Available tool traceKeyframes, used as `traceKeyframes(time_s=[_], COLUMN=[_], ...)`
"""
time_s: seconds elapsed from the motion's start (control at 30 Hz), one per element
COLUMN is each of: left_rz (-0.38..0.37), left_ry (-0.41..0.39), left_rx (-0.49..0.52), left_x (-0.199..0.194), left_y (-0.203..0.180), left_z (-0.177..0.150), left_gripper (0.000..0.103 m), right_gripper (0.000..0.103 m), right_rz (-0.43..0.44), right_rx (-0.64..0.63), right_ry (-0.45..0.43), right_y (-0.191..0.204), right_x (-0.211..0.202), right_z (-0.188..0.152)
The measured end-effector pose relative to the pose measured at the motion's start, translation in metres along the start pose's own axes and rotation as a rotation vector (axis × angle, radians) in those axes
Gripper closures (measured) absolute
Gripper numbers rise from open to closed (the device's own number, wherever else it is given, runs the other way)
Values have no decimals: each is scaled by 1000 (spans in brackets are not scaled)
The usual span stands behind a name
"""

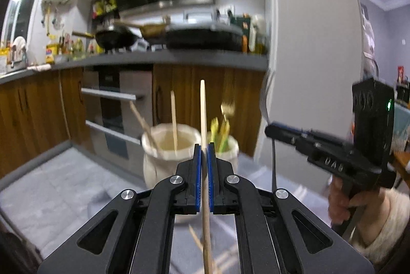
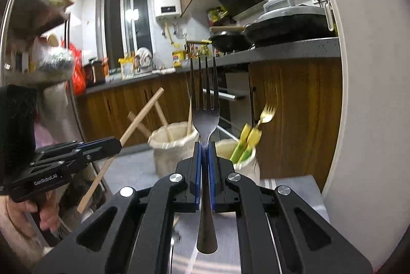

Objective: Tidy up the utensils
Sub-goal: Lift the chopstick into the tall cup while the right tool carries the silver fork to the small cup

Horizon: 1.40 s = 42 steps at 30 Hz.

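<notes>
My left gripper (image 1: 204, 149) is shut on a wooden chopstick (image 1: 203, 110) that stands upright, above and in front of two cream holders. The left holder (image 1: 164, 158) has two wooden chopsticks in it. The right holder (image 1: 229, 149) has green-yellow handled utensils and a gold fork (image 1: 226, 108). My right gripper (image 2: 204, 149) is shut on a steel fork (image 2: 205, 104), tines up, in front of the same holders (image 2: 171, 145) (image 2: 243, 158). The left gripper (image 2: 112, 144) with its chopstick (image 2: 123, 140) shows at the left of the right wrist view. The right gripper (image 1: 274, 131) shows at the right of the left wrist view.
The holders stand on a grey cloth-covered table (image 1: 64, 184). More chopsticks (image 1: 197, 240) lie on the table under my left gripper. Behind are wooden cabinets, an oven (image 1: 115, 104) and a counter with pans (image 1: 202, 37). A white fridge wall (image 1: 312, 43) stands at right.
</notes>
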State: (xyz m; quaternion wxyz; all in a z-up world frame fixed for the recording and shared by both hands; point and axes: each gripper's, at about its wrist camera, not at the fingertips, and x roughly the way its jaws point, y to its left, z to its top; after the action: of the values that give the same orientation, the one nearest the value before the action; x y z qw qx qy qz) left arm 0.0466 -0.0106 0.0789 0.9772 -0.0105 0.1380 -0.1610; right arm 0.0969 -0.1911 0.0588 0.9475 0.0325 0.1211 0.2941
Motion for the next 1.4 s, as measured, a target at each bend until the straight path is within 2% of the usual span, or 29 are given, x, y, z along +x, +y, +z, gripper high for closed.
traceKeyframes(time_s=[0.1, 0.2, 0.43, 0.53, 0.67, 0.83, 0.93, 1.13, 1.23, 1.4], left_rz=[19, 15, 59, 99, 192, 230, 228, 195, 172, 190], left_ry=[-79, -121, -169, -190, -203, -207, -201, -200, -171, -138], left_rx=[-23, -59, -76, -45, 36, 101, 124, 106, 103, 119], left_x=[13, 30, 72, 84, 99, 109, 109, 98, 86, 68], left_y=[6, 12, 16, 12, 5, 2, 1, 4, 4, -1], left_z=[22, 39, 60, 62, 56, 50, 45, 35, 28, 12], left_gripper=[98, 98, 98, 98, 98, 98, 98, 98, 98, 98], right_gripper=[98, 98, 98, 98, 98, 98, 98, 98, 98, 98], right_rz=[3, 0, -37, -55, -74, -85, -103, -114, -106, -106], right_rx=[31, 56, 80, 75, 78, 50, 26, 14, 11, -10], right_ry=[-41, -75, -160, -181, -165, -128, -93, -36, -13, -9], right_y=[-8, -15, -26, -27, -29, -27, -28, -29, -29, -22], right_x=[11, 24, 41, 49, 68, 86, 91, 88, 83, 73], right_z=[15, 25, 37, 39, 37, 29, 22, 13, 9, 3])
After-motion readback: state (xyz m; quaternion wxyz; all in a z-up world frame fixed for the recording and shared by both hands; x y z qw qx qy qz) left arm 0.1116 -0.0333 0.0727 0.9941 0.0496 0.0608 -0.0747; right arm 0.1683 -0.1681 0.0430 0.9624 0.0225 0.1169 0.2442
